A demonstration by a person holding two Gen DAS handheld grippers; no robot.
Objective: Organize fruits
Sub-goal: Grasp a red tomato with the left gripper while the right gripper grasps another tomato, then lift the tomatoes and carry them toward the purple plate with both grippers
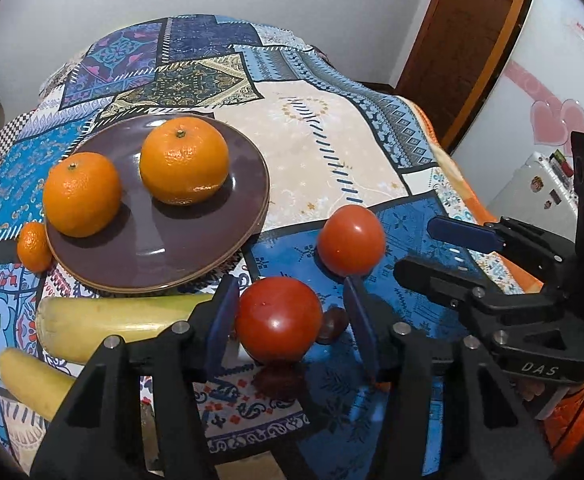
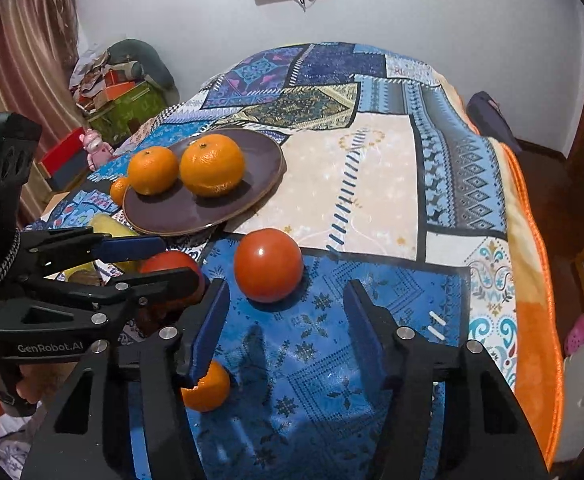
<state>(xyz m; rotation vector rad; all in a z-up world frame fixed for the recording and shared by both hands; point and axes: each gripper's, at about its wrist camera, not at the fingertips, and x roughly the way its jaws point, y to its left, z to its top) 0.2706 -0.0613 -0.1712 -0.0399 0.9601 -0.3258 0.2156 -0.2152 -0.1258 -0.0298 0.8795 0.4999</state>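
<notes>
A brown plate (image 1: 196,256) (image 2: 160,212) holds two oranges (image 1: 184,160) (image 1: 82,194). A small orange (image 1: 34,246) lies beside its left rim. My left gripper (image 1: 292,316) is open, its blue pads on either side of a red tomato (image 1: 278,318) on the cloth, with a gap on the right side. A second tomato (image 1: 351,239) (image 2: 268,265) lies just beyond. My right gripper (image 2: 288,320) is open and empty, short of that second tomato. It also shows in the left wrist view (image 1: 439,252). Another small orange (image 2: 208,390) lies under its left finger.
Two pale yellow long fruits (image 1: 112,322) (image 1: 36,380) lie at the near left. A small dark brown item (image 1: 331,324) sits beside the near tomato. The patterned blanket (image 1: 331,140) covers the surface; its orange edge (image 2: 531,280) drops off on the right. Boxes and clutter (image 2: 112,96) stand far left.
</notes>
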